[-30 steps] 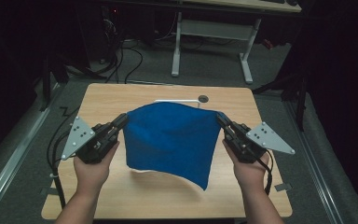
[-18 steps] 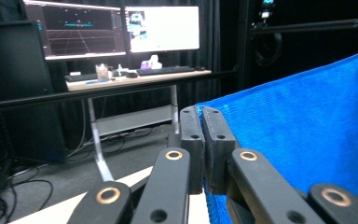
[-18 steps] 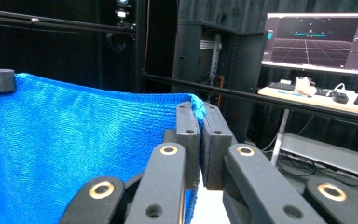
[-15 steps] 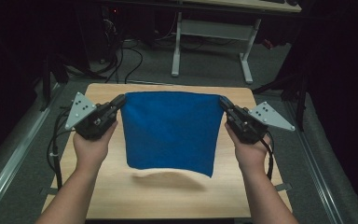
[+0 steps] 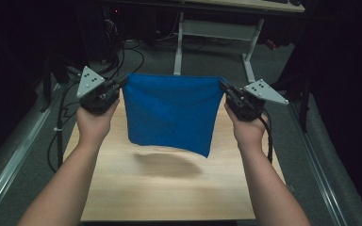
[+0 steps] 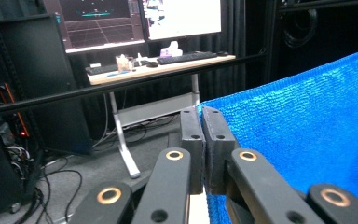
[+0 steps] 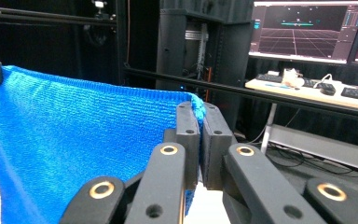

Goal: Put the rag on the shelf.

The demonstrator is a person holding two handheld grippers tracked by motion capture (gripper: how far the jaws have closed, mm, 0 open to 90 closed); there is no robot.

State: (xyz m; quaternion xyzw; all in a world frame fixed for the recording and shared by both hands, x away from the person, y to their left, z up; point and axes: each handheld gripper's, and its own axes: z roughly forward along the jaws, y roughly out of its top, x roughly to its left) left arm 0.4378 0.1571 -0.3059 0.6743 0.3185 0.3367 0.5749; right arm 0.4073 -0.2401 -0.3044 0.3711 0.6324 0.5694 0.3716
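Observation:
A blue knitted cloth (image 5: pixel 172 113) hangs spread flat in the air above the wooden table (image 5: pixel 169 188), its top edge pulled taut between both grippers. My left gripper (image 5: pixel 122 83) is shut on the cloth's upper left corner; in the left gripper view the jaws of that gripper (image 6: pixel 203 122) pinch the blue cloth (image 6: pixel 307 140) at its corner. My right gripper (image 5: pixel 222 84) is shut on the upper right corner; in the right gripper view that gripper (image 7: pixel 196 119) clamps the cloth (image 7: pixel 74 135), which stretches away to the left. The lower edge hangs free, lowest at its right corner.
Beyond the table stands a desk with white legs (image 5: pixel 179 42) and cables (image 5: pixel 122 52) on the grey floor. A black cable (image 5: pixel 59 122) trails off the table's left side. The desk with monitors (image 6: pixel 168 60) and a keyboard lies ahead in the gripper views.
Both grippers have risen and moved away from the person with the cloth. The cloth, bunched and touching the table a second ago, now hangs flat and clear of it.

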